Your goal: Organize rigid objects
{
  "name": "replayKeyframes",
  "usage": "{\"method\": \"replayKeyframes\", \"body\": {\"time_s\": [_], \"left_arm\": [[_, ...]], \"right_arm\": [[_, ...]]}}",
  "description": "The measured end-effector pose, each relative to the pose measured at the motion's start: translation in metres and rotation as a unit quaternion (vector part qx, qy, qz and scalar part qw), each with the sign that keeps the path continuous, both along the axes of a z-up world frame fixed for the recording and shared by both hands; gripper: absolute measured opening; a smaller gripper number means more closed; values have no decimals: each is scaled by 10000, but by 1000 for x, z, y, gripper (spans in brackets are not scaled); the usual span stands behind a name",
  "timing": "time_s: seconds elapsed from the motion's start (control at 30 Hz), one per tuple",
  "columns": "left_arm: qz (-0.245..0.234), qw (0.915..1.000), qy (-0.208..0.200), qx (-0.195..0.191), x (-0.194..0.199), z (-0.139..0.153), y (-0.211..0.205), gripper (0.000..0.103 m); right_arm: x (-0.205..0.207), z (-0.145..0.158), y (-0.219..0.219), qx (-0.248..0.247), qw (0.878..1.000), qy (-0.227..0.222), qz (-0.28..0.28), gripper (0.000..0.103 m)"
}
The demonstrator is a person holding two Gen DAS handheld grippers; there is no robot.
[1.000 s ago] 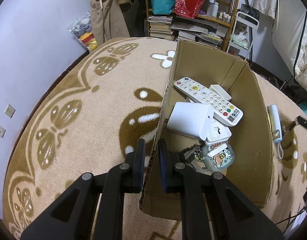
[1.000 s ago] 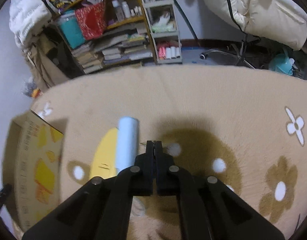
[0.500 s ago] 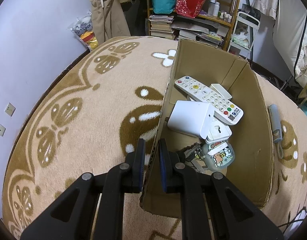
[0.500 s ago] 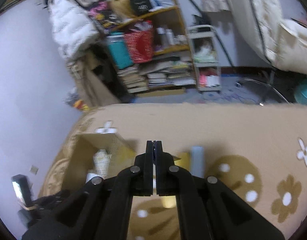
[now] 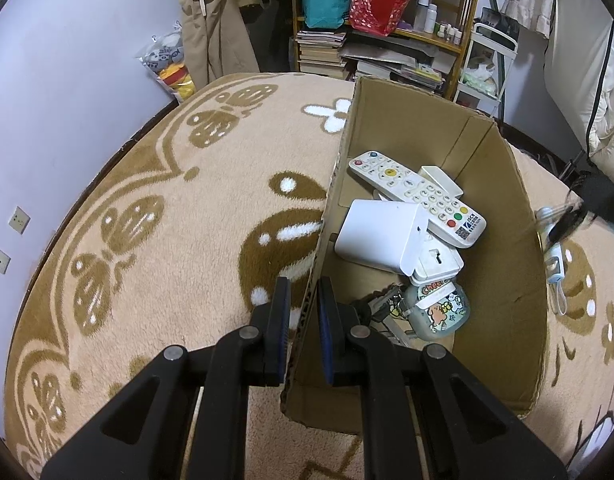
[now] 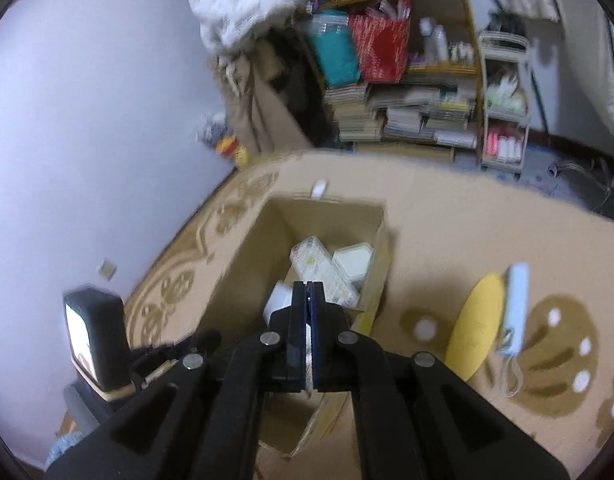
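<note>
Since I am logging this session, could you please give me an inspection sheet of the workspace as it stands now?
Surface: tan patterned carpet, brown flower motifs.
Job's things: open cardboard box holds a white remote, a white block and a cartoon-print case; a pale blue device and a yellow oval piece lie on the carpet outside it.
Clutter: nothing seen on the carpet beyond these.
Grippers: left gripper straddles the box's near wall; right gripper shut, empty, above the box.
Cables: thin cord loop on the blue device.
Surroundings: crowded bookshelf, white cart, lilac wall.
</note>
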State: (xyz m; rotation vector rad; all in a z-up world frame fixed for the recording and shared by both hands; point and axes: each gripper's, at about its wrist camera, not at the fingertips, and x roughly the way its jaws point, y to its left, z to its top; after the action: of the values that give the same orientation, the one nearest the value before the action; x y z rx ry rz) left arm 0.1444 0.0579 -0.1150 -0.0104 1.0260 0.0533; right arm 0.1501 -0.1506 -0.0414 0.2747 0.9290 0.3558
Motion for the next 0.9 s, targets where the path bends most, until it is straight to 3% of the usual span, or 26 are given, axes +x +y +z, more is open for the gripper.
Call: {"method": "replayKeyframes", "body": {"time_s": [0.27,0.5,0.73,0.83,0.9], "left_arm": [[-7,10000,11,-62,2,-1,0,12],[-14,10000,20,-59,2,-1,0,12],[-15,10000,30,-70,2,-2,-1,12],[-7,10000,42,-80,2,-1,-1,12],[-6,9999,51,-109,2,-1,0,12]], "right_arm": [[-7,-19,25,-212,9989,242,342,4],[-9,-5,27,71,9995,-82,305,4],[3,-30,35,493,9967,484,422,5],[1,-30,33,407,9974,330,488,15],[-2,-30,30,152,9988,232,404,40]]}}
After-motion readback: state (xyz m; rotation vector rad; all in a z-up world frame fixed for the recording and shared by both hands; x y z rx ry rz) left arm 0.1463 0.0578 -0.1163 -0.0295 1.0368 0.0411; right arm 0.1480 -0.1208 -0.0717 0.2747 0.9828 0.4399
